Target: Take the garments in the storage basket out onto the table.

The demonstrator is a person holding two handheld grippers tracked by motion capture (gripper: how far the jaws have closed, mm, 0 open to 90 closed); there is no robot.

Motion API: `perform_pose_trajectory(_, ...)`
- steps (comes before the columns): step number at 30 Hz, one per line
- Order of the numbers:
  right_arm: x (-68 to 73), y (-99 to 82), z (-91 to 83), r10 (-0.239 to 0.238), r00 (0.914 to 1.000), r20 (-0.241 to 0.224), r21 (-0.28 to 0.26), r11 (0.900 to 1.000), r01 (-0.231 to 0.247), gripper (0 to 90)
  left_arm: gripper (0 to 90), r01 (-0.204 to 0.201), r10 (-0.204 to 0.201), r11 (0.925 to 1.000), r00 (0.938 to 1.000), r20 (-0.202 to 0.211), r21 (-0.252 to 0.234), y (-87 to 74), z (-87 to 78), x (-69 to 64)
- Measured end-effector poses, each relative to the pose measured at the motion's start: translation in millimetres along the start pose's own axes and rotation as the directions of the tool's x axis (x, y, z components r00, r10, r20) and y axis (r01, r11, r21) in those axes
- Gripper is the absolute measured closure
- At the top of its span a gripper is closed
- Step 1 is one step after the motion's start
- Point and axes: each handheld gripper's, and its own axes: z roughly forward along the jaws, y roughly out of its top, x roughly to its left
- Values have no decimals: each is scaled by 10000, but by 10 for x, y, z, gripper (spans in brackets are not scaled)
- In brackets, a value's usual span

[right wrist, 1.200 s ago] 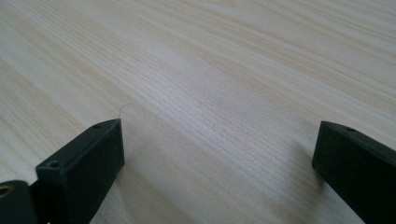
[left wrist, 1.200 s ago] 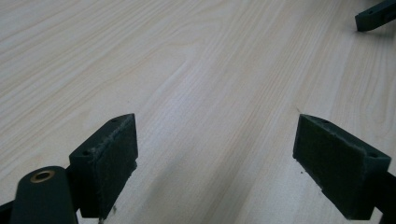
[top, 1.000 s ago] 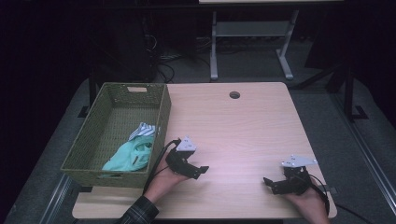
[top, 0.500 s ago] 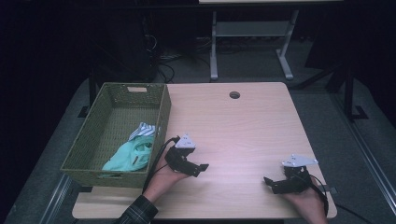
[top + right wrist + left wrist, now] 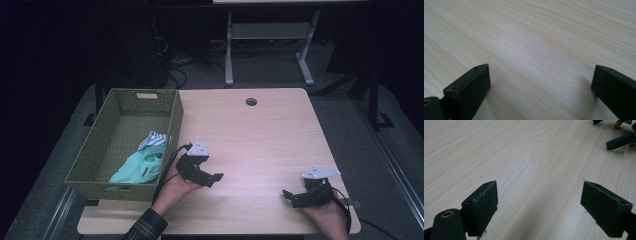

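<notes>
Currently I hold both grippers, left (image 5: 214,177) and right (image 5: 289,196), fingers wide, empty; dropping lower risks scraping the surface (image 5: 260,135).

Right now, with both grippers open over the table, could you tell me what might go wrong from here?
The left gripper sits close beside the basket, and its cable runs along the basket's wall, so a reach toward the clothes could snag or nudge it. The right gripper is near the table's front edge, where its cable could catch.
</notes>
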Motion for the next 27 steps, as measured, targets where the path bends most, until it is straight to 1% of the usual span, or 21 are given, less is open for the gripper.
perform_pose_trajectory(2, 0, 0, 0, 1, 10000, 0, 0, 10000, -1, 17, 136, 55, -55, 10000, 10000, 71, 11, 15, -12, 6)
perform_pose_trajectory(4, 0, 0, 0, 5, 10000, 1, 2, 10000, -5, 17, 136, 39, -39, 10000, 10000, 58, 10, 21, -17, 7)
perform_pose_trajectory(10, 1, 0, 0, 12, 10000, 8, 1, 10000, -12, 17, 136, 253, -254, 9997, 9993, 261, 62, 21, -21, 9)
perform_pose_trajectory(13, 0, 0, 1, 3, 10000, 13, -3, 10000, -3, 17, 136, 203, -208, 9997, 9993, 296, 140, 37, -22, 12)
perform_pose_trajectory(14, 0, 0, 1, 1, 10000, 16, -4, 10000, -1, 17, 136, 112, -117, 9998, 9995, 285, 182, 55, -38, 15)
perform_pose_trajectory(15, 0, 0, 1, 7, 10000, 14, -1, 10000, -7, 17, 136, 194, -197, 9998, 9994, 272, 106, 64, -43, 9)
perform_pose_trajectory(17, 0, 0, 0, 8, 10000, 14, 1, 10000, -8, 17, 136, 176, -178, 9998, 9995, 279, 54, 79, -52, 19)
perform_pose_trajectory(19, 0, 0, 1, 6, 10000, 15, -1, 10000, -6, 17, 136, 205, -208, 9997, 9993, 309, 98, 85, -56, 21)
perform_pose_trajectory(21, 0, 0, 1, 4, 10000, 16, -1, 10000, -4, 17, 136, 128, -133, 9998, 9992, 365, 133, 98, -63, 32)
perform_pose_trajectory(24, 0, 0, 1, 8, 10000, 14, 0, 10000, -8, 17, 137, 282, -281, 9996, 9986, 441, -19, 122, -82, 29)
perform_pose_trajectory(25, 0, 1, 0, 9, 10000, 12, 2, 10000, -9, 17, 138, 300, -300, 9995, 9985, 467, 20, 129, -86, 30)
perform_pose_trajectory(26, 0, 0, 1, 6, 10000, 14, 0, 10000, -6, 17, 138, 209, -213, 9997, 9986, 474, 85, 135, -87, 32)
perform_pose_trajectory(27, 0, 0, 1, 6, 10000, 14, 0, 10000, -6, 17, 138, 209, -213, 9997, 9986, 474, 85, 135, -87, 32)
